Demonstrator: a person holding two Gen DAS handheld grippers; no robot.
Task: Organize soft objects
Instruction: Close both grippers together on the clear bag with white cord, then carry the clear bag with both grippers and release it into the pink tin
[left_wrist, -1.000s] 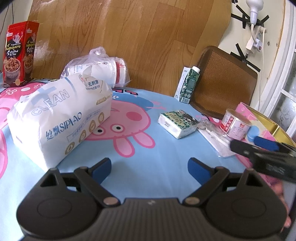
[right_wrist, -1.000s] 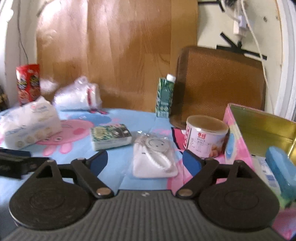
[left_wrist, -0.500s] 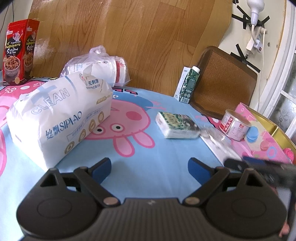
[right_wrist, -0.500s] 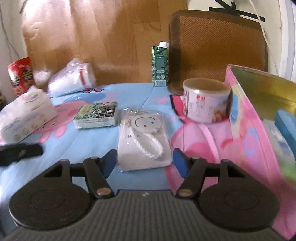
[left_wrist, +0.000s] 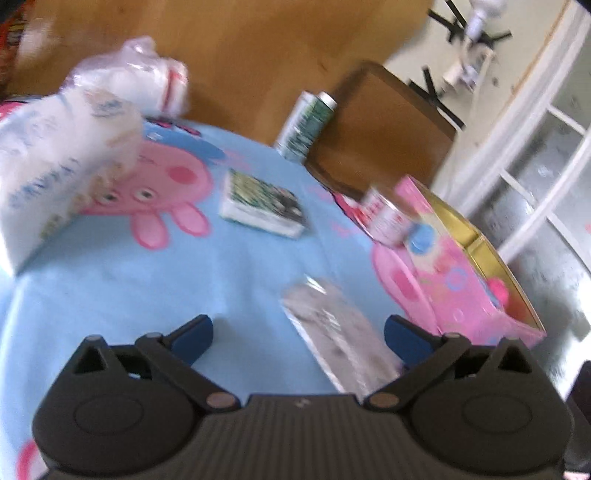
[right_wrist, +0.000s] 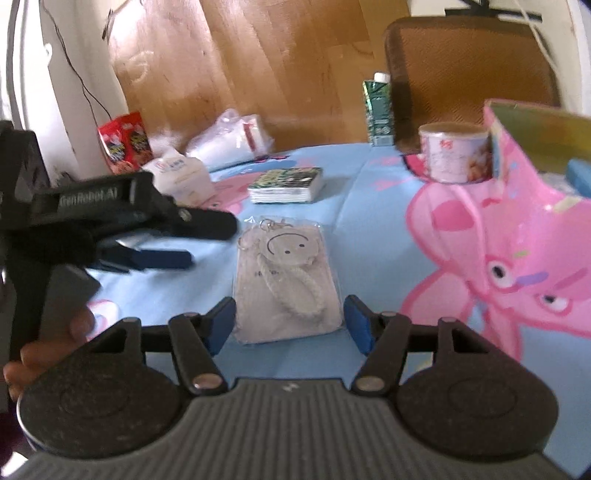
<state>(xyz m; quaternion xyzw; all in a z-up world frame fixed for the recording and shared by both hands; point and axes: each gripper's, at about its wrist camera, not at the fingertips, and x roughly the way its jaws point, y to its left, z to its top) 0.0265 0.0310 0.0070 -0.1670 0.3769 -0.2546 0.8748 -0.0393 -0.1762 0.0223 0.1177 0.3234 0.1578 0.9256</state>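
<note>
A clear packet with a white smiley keyring and rope loop (right_wrist: 286, 275) lies flat on the blue cartoon tablecloth; it also shows blurred in the left wrist view (left_wrist: 334, 332). My right gripper (right_wrist: 290, 323) is open, its blue pads either side of the packet's near end. My left gripper (left_wrist: 298, 334) is open, with the packet between its pads nearer the right one; it also shows at the left of the right wrist view (right_wrist: 162, 254). A green tissue pack (right_wrist: 286, 180) lies behind. A large white tissue bag (left_wrist: 55, 162) sits at left.
A pink open box (right_wrist: 517, 192) with gold lining stands at right, a round can (right_wrist: 456, 153) beside it. A green carton (right_wrist: 378, 107), a brown chair back (right_wrist: 469, 66), a plastic bag of white cups (right_wrist: 229, 140) and a red snack box (right_wrist: 125, 142) stand along the back.
Both grippers have moved in on the keyring packet. The left gripper has swung right and forward, the right one lower and closer. Both stay open.
</note>
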